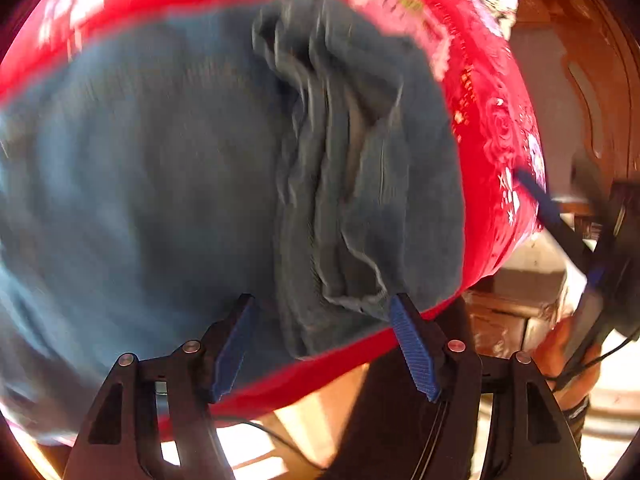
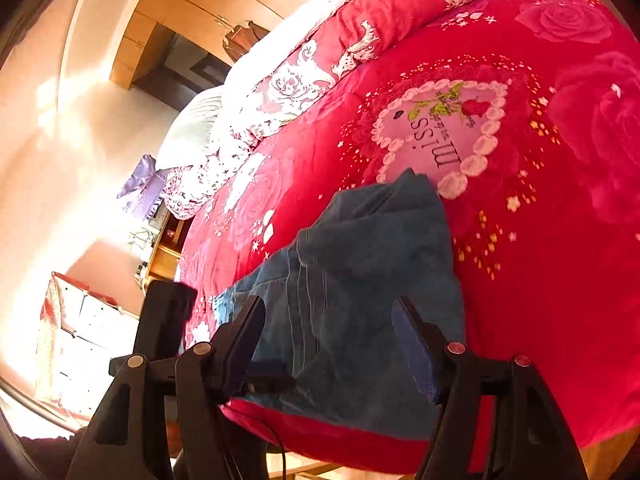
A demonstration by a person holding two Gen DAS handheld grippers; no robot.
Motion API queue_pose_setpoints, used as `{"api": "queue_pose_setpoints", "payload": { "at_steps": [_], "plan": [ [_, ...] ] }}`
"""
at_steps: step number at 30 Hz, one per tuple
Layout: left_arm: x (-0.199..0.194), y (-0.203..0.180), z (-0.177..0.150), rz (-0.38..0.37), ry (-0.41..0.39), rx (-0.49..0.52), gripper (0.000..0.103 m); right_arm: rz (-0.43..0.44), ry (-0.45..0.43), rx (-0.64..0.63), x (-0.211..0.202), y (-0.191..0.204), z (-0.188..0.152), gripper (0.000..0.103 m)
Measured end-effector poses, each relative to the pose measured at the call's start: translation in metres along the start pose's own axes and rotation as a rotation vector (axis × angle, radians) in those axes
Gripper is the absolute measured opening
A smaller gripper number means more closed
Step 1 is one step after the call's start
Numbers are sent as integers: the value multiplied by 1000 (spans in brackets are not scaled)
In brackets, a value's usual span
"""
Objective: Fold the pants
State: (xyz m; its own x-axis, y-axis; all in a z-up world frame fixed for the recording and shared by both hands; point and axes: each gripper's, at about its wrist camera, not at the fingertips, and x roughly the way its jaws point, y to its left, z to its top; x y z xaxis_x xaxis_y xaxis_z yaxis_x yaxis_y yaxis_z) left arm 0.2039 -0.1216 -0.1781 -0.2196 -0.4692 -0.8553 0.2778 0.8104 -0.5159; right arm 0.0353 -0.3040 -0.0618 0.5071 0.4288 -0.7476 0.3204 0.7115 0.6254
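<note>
Blue denim pants (image 1: 168, 168) lie spread on a red floral bedspread (image 1: 492, 160), with a bunched, creased end toward the bed's near edge. My left gripper (image 1: 322, 304) is open and empty just above that bunched edge. The right gripper also shows at the far right of the left wrist view (image 1: 560, 220), off the bed's side. In the right wrist view the pants (image 2: 360, 280) lie at the bed's near edge, and my right gripper (image 2: 328, 308) is open and empty above them. The left gripper's black body (image 2: 168, 312) sits at the pants' left.
The red bedspread (image 2: 520, 280) carries a heart-shaped print (image 2: 444, 128). Folded floral quilts and pillows (image 2: 280, 80) lie along the far side. A white storage unit (image 2: 80, 340) and wooden furniture (image 2: 164, 256) stand beside the bed. Wooden floor shows below the bed edge (image 1: 320, 412).
</note>
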Motion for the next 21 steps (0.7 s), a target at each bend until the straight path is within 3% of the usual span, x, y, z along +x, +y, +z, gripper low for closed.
{"api": "queue_pose_setpoints", "payload": {
  "at_steps": [4,6,8,9,12,14,17,19,20,21],
  "plan": [
    [5,2,-15,26,-121,-92,67,-9,138,-76,60,12,38,68],
    [2,6,-24,45,-171,-151,50,-27,174,-133,87,28,41,64],
    [1,8,-31,62,-186,-153,47,-83,177,-224,110,40,47,58],
    [0,8,-35,62,-190,-148,47,-123,190,-269,123,46,52,58],
    [-3,9,-45,55,-184,-154,46,-123,267,-308,145,48,60,59],
    [-7,12,-48,54,-186,-168,46,-185,273,-406,149,56,59,61],
    [-8,12,-44,49,-189,-188,46,-263,360,-534,159,61,51,60],
    [-4,12,-42,47,-194,-198,43,-321,394,-659,167,66,41,41],
    [-5,13,-46,37,-184,-213,37,-326,409,-685,170,68,38,7],
    [-7,15,-53,18,-175,-227,35,-322,417,-694,172,72,37,6]
  ]
}}
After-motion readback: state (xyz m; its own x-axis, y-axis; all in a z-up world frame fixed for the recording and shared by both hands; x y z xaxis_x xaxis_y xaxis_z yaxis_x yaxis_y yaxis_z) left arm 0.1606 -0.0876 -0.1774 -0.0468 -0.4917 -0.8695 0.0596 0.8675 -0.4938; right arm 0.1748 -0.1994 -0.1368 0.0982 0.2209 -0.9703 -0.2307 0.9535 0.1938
